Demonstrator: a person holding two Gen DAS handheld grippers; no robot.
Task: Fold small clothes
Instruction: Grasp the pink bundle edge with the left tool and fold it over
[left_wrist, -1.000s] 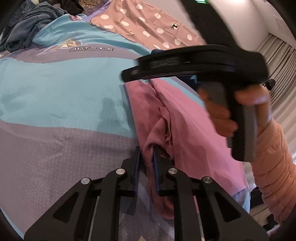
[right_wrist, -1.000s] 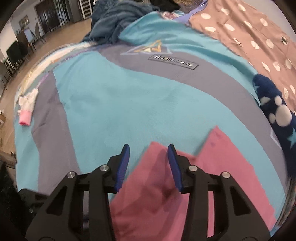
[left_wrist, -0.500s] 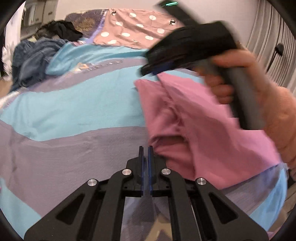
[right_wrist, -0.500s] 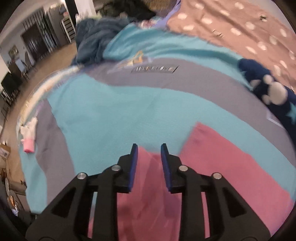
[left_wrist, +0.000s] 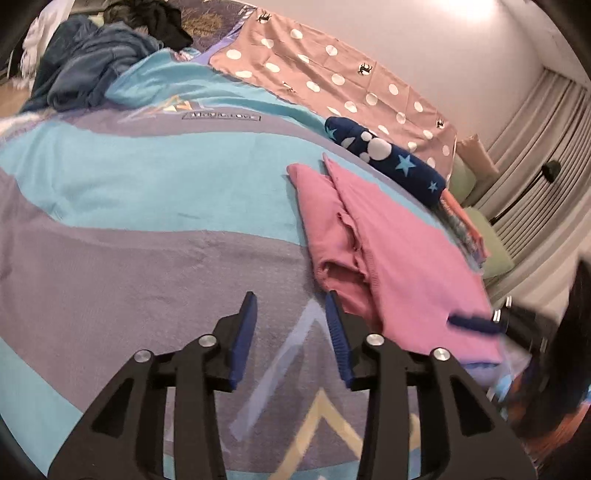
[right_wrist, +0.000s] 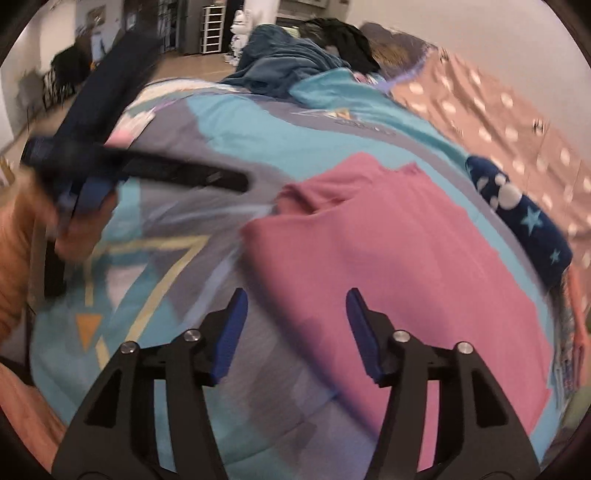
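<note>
Pink cloth (left_wrist: 399, 254) is lying folded on the bedspread (left_wrist: 129, 192), its layered edge bunching at the near left corner in the left wrist view. We are holding the left gripper (left_wrist: 290, 332) just short of that corner, its jaws having just been opening and now standing partly apart over bare spread, with nothing between them. We are holding the right gripper (right_wrist: 295, 328) over the cloth's near edge, its jaws also just having been opening, now wider, with the pink fabric showing below the gap but not pinched. Motion is smearing the right wrist view, so we cannot tell whether the pads are brushing the cloth. A navy roll (left_wrist: 384, 158) with stars and white dots is lying just beyond the cloth, its far end hiding a striped piece. In the left view the right gripper is only a dark blur at the frame's right edge. Dotted brown fabric (left_wrist: 332, 81) and a blue heap (left_wrist: 92, 70) are lying well behind.
</note>
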